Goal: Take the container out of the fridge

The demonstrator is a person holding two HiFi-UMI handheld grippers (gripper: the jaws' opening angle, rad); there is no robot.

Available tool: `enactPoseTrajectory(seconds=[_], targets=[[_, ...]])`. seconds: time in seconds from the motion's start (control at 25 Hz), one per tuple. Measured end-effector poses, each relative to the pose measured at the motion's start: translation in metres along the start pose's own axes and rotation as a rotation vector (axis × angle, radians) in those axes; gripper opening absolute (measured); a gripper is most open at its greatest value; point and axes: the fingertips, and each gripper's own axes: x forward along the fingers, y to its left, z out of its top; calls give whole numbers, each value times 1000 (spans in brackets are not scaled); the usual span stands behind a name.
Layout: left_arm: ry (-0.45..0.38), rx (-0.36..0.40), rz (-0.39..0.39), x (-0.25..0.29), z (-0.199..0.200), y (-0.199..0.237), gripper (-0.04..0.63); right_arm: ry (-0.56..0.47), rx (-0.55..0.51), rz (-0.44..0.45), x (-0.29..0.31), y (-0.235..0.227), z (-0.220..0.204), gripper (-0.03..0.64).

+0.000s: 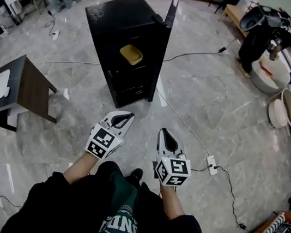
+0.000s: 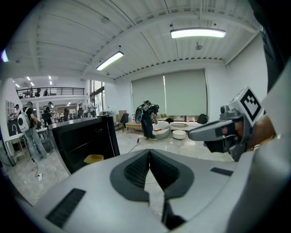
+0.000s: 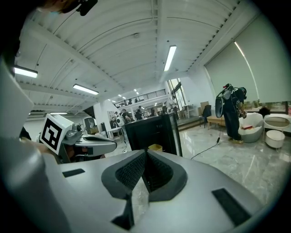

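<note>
A black fridge stands on the marble floor ahead with its door swung open to the right. A yellow container sits on a shelf inside, also seen as the container in the left gripper view and the container in the right gripper view. My left gripper and right gripper are held side by side well short of the fridge. Both point toward it. Each is shut with nothing between its jaws, as the left gripper and right gripper show in their own views.
A dark side table stands to the left. Cables and a power strip lie on the floor to the right. A person stands at the far right near white round tubs. Desks and people fill the far left.
</note>
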Motion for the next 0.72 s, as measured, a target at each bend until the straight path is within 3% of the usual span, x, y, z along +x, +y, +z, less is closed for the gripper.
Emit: enactPoseTrajectory(seconds=[0.48,0.72], targets=[[3,10,-10,25,7,21,14,-5,19,40,31,-4,1,34],[-10,1,-41,57,9,52,14,-2,-6,8,67,-18,14,35]])
